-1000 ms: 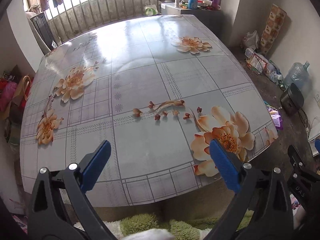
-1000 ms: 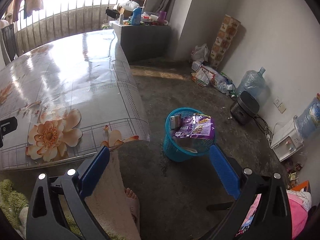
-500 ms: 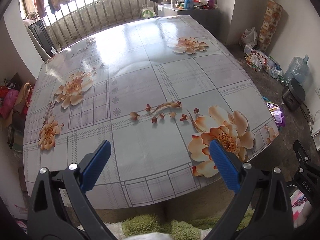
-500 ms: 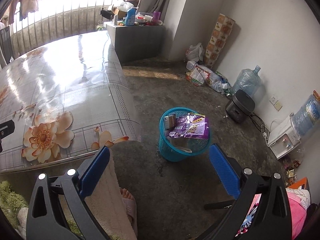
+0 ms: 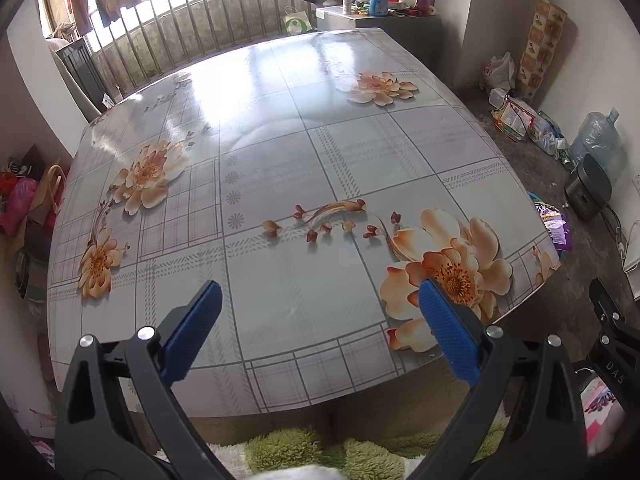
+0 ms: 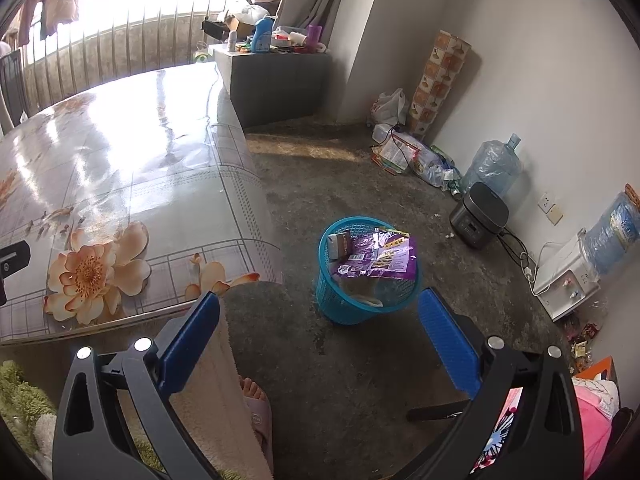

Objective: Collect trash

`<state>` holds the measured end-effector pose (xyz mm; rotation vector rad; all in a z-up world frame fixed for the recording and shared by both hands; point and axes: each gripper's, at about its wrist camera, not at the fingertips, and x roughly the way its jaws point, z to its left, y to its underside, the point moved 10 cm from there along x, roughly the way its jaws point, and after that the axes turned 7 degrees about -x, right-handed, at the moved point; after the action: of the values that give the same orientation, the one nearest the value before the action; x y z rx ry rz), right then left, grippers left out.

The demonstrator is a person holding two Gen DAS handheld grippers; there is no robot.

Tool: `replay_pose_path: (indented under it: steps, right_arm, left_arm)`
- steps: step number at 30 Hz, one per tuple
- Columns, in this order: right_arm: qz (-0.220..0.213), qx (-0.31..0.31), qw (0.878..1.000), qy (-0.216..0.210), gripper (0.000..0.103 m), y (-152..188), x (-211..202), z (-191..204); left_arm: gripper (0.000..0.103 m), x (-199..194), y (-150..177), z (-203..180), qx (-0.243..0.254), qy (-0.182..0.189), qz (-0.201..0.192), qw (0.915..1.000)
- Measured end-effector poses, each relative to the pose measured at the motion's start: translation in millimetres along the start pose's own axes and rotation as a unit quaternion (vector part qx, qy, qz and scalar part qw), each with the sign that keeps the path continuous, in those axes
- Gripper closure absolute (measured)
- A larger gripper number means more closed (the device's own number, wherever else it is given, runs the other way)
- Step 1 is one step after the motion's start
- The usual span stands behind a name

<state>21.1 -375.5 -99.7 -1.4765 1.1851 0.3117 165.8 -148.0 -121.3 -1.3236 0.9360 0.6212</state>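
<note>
A blue mesh trash basket (image 6: 332,304) stands on the concrete floor to the right of the table. A purple snack bag (image 6: 380,258) and a small brown packet (image 6: 338,244) lie in its top. My right gripper (image 6: 318,304) is open and empty, held above the floor on the near side of the basket. My left gripper (image 5: 318,294) is open and empty over the near edge of the table (image 5: 280,280), which has a floral plaid cover. A bit of the purple bag (image 5: 554,226) shows past the table's right edge in the left wrist view.
A dark rice cooker (image 6: 478,220), a water jug (image 6: 494,164) and a heap of bags (image 6: 408,154) line the right wall. A white dispenser (image 6: 568,280) sits nearer. A grey cabinet (image 6: 276,84) stands behind the table. The person's slippered foot (image 6: 256,408) is on the floor.
Both grippers have drawn back a little and stayed open; the table and the basket show slightly smaller and more fully in view.
</note>
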Motion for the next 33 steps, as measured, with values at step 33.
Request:
replay_pose_path:
  steps: [33]
  right_arm:
    - [-0.003, 0.000, 1.000, 0.002, 0.006, -3.1, -6.2, -2.8]
  left_arm:
    - [0.009, -0.3, 1.4, -0.9, 0.001, 0.002, 0.000, 1.0000]
